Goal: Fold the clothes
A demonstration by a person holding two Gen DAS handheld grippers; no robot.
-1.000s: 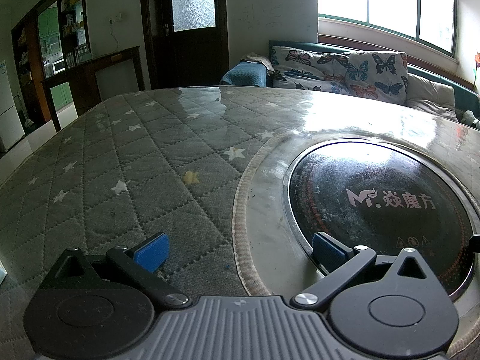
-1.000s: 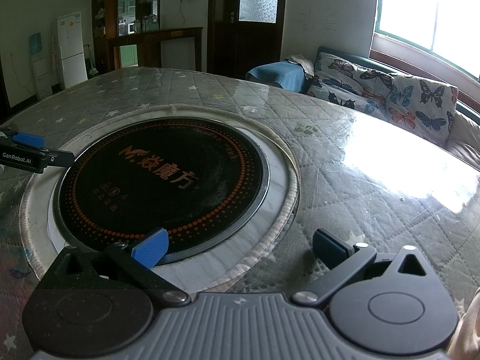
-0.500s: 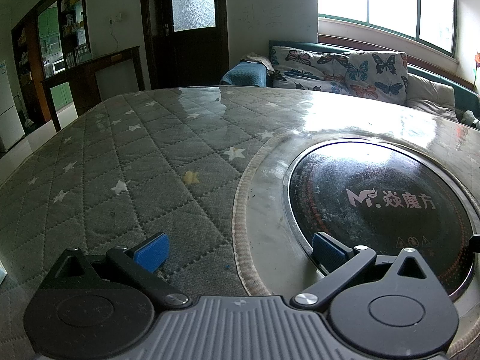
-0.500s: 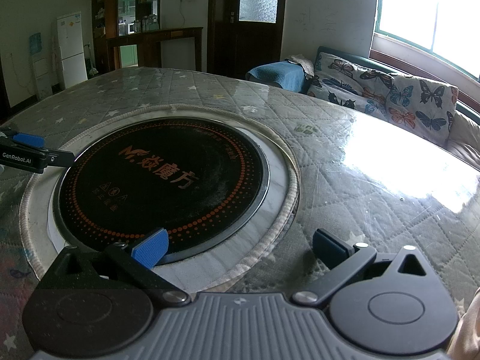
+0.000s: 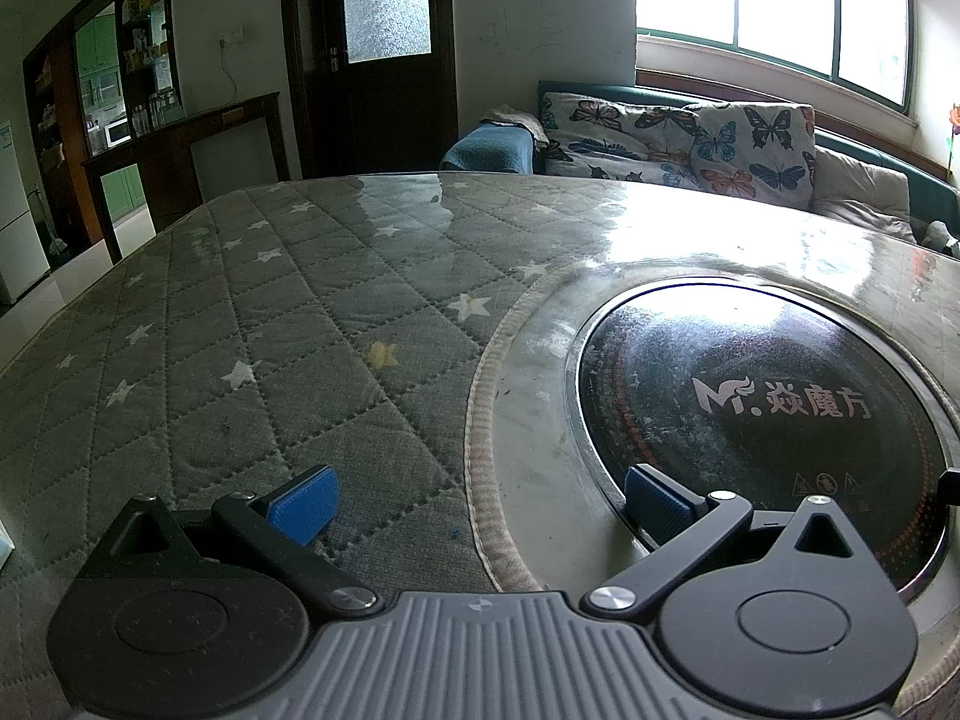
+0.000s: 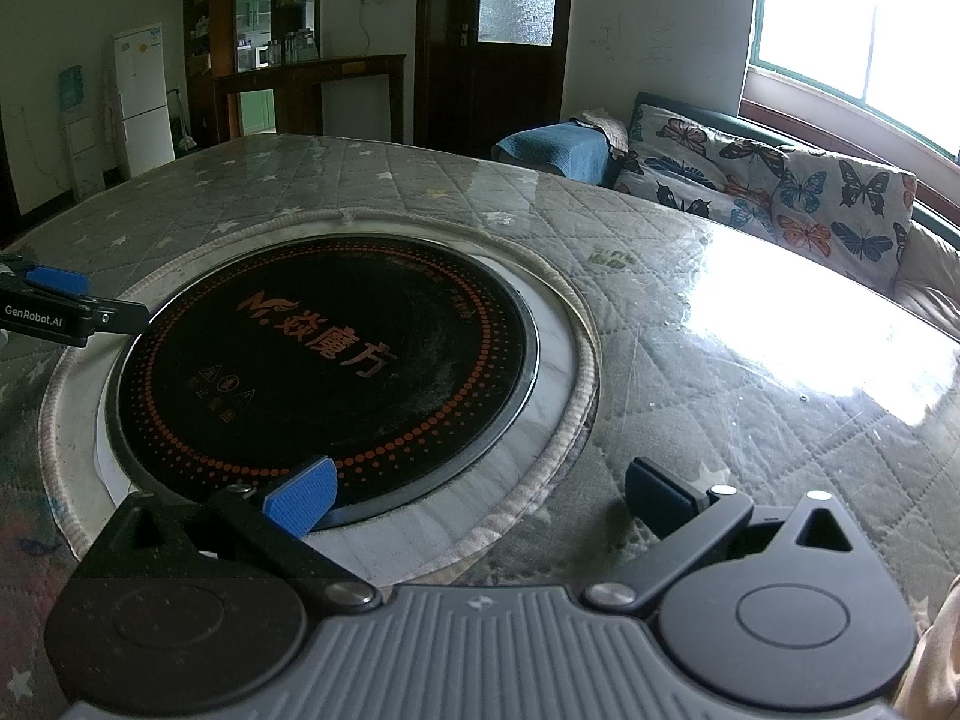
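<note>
Quilted table cover [image 5: 270,324] lies under both grippers' jaws, spread wide and empty, no clothes visible

Your tabletop [image 5: 288,324]: quilted grey cloth with stitched diamonds and stars, under clear glossy sheet that glares white near window. Hob [image 6: 324,372]: smooth black glass, dusty and smudged, bright metal rim, frayed cloth edging around it. Your left tongs [image 5: 480,501]: matt black plastic arms, blue ribbed pads [image 5: 303,504], shiny metal rivets. Sofa cover [image 6: 780,192]: printed cloth.
</note>
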